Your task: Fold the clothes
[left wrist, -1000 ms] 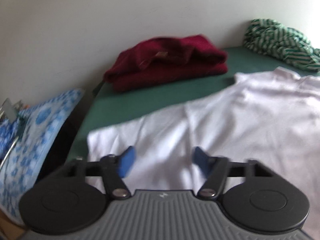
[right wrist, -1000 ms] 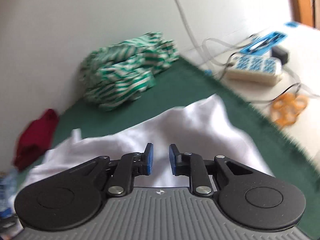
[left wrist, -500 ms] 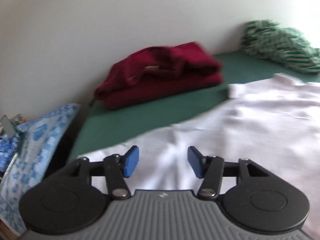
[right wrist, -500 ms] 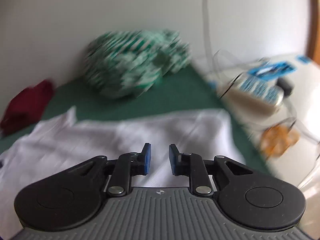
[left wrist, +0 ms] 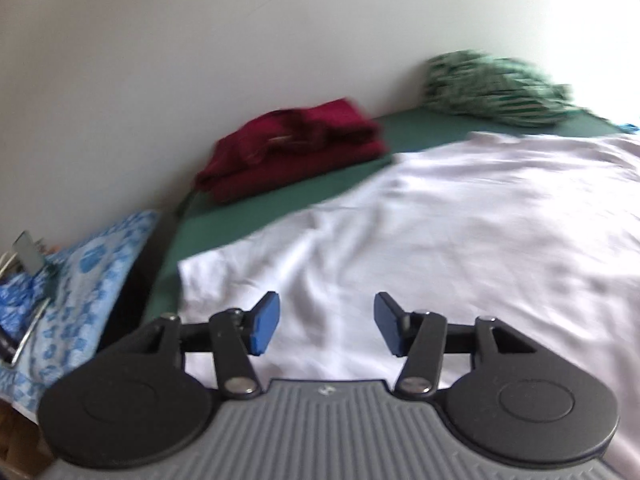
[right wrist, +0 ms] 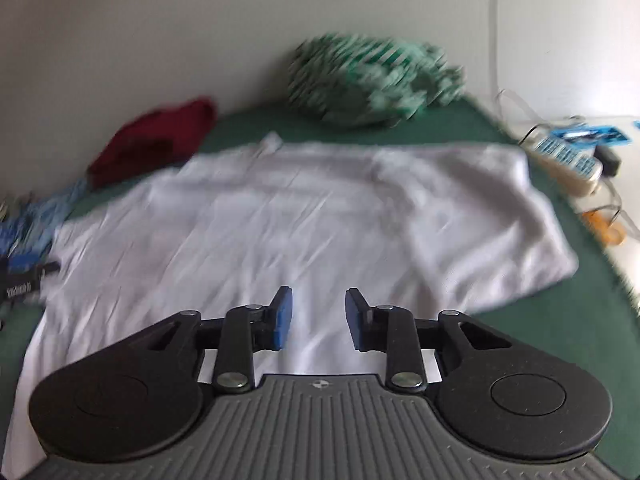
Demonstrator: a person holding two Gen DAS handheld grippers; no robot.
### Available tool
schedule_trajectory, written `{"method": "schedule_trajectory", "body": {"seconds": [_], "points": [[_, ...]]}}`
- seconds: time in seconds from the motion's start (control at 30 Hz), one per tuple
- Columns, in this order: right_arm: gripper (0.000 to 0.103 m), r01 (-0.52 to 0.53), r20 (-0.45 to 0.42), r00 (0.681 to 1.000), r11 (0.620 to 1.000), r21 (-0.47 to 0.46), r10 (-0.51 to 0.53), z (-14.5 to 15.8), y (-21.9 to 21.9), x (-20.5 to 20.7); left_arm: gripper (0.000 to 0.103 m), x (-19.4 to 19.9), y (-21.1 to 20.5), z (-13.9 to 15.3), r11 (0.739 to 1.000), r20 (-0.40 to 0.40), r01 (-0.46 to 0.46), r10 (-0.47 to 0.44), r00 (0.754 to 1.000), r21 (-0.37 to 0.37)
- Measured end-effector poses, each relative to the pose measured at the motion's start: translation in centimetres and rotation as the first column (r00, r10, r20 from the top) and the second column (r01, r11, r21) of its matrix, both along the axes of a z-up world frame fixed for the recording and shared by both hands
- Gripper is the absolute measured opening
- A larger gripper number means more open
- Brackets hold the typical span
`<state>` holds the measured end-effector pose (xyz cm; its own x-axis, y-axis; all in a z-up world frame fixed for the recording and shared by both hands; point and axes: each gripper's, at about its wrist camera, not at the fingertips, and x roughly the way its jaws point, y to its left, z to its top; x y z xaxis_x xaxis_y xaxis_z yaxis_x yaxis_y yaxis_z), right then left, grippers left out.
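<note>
A white shirt (right wrist: 304,216) lies spread and lightly creased across a tabletop covered in green cloth (right wrist: 560,328), filling most of the surface in both views. The left claw (left wrist: 326,326) sits over the near left part of the shirt with its blue pads (left wrist: 264,322) set wide apart and nothing between them; whether the pads touch the fabric cannot be told. The right claw (right wrist: 319,320) sits over the near edge of the shirt, its blue pads (right wrist: 282,318) also apart, at a narrower gap, and gripping nothing. At the far left of the tabletop, against the pale wall (left wrist: 200,60), a dark red garment (left wrist: 296,150) lies folded in a stack, apart from the shirt. At the far right, also against the wall, a green and white striped garment (right wrist: 372,80) lies in a loose heap, blurred in both views. Off the left edge of the tabletop sits a blue patterned cloth (left wrist: 80,280). Off the right edge, on a white surface, lie a blue and white power strip (right wrist: 568,164) with cables and a small orange item (right wrist: 604,226), too blurred to identify.
</note>
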<state>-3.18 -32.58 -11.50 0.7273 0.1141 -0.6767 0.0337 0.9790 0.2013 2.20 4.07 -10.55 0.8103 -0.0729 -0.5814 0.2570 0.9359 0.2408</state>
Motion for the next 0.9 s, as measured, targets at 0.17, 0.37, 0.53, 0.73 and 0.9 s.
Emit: {"method": "schedule_trajectory", "body": {"seconds": [0.17,0.37,0.53,0.73,0.9], "points": [[0.027,0.131,-0.004,0.991,0.981,-0.143,-0.133,-1.1,-1.3,-3.8,0.060,-3.5,1.1,-2.8,0.996,-0.039,0.036,-0.033,0.999,0.076],[0.034,0.058,0.035,0.998,0.992,-0.116,-0.054,0.1,2.3,-8.0,0.054,-6.3,3.4,-2.2,0.985,-0.027,-0.020,0.025,0.999,0.169],[0.037,-0.066,0.016,0.998,0.995,-0.069,0.067,-0.9,4.2,-10.1,0.060,-11.8,1.9,0.4,0.998,-0.065,0.032,-0.029,0.997,0.046],[0.043,-0.007,0.003,1.000,0.988,-0.153,0.008,-1.9,1.0,-13.6,0.062,-18.9,1.6,-1.8,0.989,-0.098,-0.057,0.070,0.993,0.135],[0.041,-0.079,0.010,0.997,0.985,-0.151,0.081,-2.1,0.7,-17.9,0.064,-22.6,2.9,-2.0,0.946,-0.085,-0.194,0.223,0.971,0.261]]}}
